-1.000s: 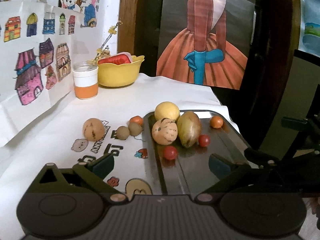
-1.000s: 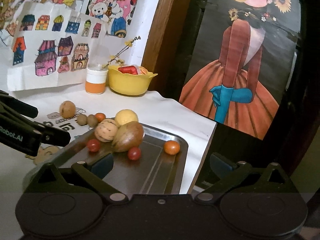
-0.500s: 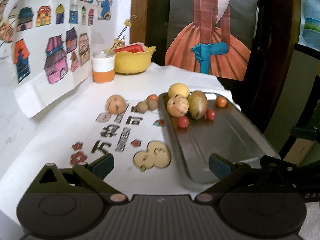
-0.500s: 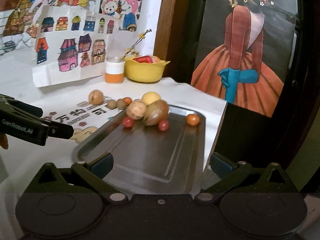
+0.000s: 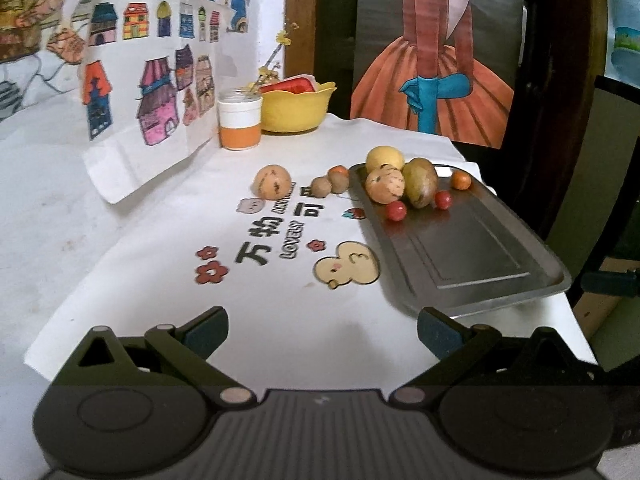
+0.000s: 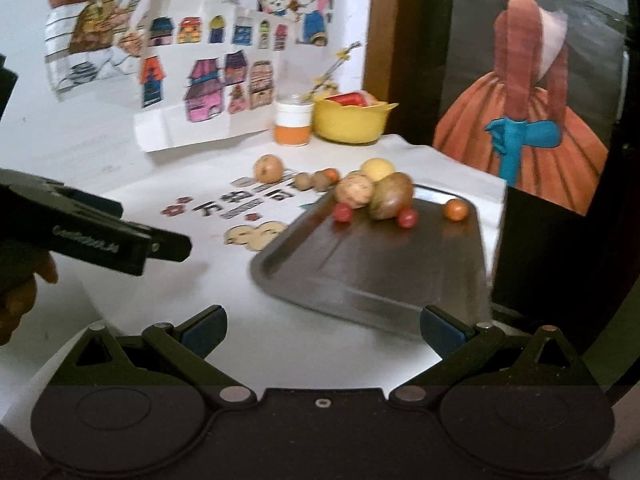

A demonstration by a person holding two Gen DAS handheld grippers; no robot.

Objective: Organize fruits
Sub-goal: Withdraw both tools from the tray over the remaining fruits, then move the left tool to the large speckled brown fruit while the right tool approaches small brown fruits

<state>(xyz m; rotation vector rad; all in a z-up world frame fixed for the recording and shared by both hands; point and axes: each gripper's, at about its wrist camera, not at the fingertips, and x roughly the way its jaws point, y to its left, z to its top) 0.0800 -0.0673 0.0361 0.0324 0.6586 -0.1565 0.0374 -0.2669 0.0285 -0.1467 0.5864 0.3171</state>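
Surface (image 5: 120, 208) under a white printed cloth (image 5: 264, 336), wall drawings (image 5: 160, 92) behind; steel tray (image 5: 472, 264) lies on the cloth's right side, near edge just ahead of the right hand-held gripper (image 6: 322, 330); yellow bowl (image 5: 298, 110) and orange-banded jar (image 5: 239, 124) stand side by side at the back; left hand-held gripper (image 5: 322, 330) hangs over bare cloth, jaws wide apart, holding nothing; right hand-held gripper likewise spread and empty; in the right view the left one also shows from the side, a hand (image 6: 20, 300) behind it; fruit bunched at the tray's far end: brown-green mango (image 5: 419, 182), speckled tan fruit (image 5: 385, 185) touching it, yellow fruit (image 5: 385, 157) behind them, two red tomatoes (image 5: 396, 211) in front, orange tomato (image 5: 461, 180) apart to the right; off the tray on the cloth: tan round fruit (image 5: 273, 180), two small brown fruits (image 5: 330, 184), a small orange one (image 5: 338, 169) behind.
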